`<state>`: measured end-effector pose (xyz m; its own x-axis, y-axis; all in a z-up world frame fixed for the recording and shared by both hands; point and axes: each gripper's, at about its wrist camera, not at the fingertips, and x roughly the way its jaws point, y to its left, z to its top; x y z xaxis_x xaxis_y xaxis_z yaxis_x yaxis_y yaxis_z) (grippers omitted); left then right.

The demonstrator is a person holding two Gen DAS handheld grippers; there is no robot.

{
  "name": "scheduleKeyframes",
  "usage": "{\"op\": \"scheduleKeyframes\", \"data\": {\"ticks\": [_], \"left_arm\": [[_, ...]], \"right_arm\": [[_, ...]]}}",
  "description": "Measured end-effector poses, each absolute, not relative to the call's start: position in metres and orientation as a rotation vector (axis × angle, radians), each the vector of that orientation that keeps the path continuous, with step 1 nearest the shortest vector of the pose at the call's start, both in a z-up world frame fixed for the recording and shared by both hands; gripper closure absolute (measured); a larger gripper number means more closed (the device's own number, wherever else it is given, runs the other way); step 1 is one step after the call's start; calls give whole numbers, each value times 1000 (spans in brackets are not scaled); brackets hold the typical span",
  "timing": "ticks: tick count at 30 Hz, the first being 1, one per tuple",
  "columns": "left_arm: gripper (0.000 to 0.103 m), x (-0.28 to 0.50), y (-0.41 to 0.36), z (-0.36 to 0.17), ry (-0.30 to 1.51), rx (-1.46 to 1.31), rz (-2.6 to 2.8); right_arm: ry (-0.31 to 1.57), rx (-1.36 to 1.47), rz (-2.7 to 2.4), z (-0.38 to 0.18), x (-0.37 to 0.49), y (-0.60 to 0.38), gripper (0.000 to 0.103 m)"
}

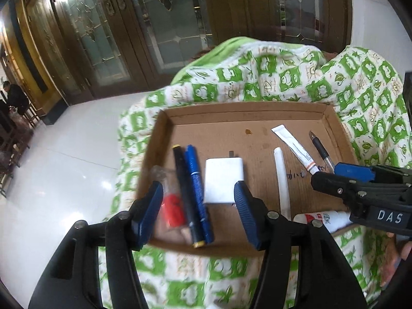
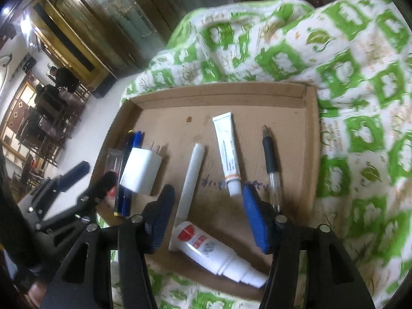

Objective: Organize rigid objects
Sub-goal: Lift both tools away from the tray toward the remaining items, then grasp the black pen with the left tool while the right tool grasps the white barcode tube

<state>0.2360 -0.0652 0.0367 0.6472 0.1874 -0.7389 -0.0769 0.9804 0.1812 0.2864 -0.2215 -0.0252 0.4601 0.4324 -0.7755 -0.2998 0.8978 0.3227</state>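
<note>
left gripper (image 1: pixel 199 207): tilted down over tray's left part, jaws apart, gripping nothing | right gripper (image 2: pixel 206 217): tilted down over tray's near edge, jaws apart, empty | cardboard tray (image 2: pixel 311 139) on green-patterned quilt (image 2: pixel 360 77) holds white charger (image 1: pixel 223 180), 2 dark pens (image 1: pixel 193 195), white tube (image 2: pixel 226 152), glue bottle (image 2: pixel 216 249)
</note>
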Motion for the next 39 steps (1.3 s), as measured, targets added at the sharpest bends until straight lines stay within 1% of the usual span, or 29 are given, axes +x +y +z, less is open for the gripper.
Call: {"op": "scheduleKeyframes", "data": {"ticks": [5, 6, 8, 10, 12, 14, 17, 20, 21, 23, 28, 39], "left_arm": [[46, 210, -58, 47, 839, 143, 160], [45, 203, -58, 49, 838, 142, 162], [38, 188, -58, 50, 842, 123, 159], [36, 173, -58, 44, 848, 89, 147], [36, 146, -58, 30, 875, 41, 139], [36, 123, -58, 16, 901, 3, 134], [36, 87, -55, -2, 920, -77, 118], [36, 67, -48, -3, 910, -169, 114], [36, 64, -46, 0, 896, -190, 112], [28, 56, -42, 3, 867, -227, 113], [28, 53, -38, -2, 894, -276, 95], [28, 55, -44, -9, 935, -274, 72]], "right_arm": [[998, 172, 468, -23, 265, -223, 47], [998, 177, 473, -22, 260, -224, 47], [1000, 188, 482, -22, 250, -225, 46], [1005, 209, 493, -21, 235, -229, 45], [1012, 237, 501, -21, 218, -236, 41], [1025, 261, 511, -21, 201, -241, 34], [1051, 282, 540, -25, 176, -246, 29], [1065, 274, 541, -30, 157, -249, 25], [1070, 273, 542, -31, 153, -249, 24], [1075, 264, 542, -32, 143, -251, 21], [1081, 252, 523, -35, 133, -255, 17], [1051, 251, 505, -27, 116, -264, 15]]}}
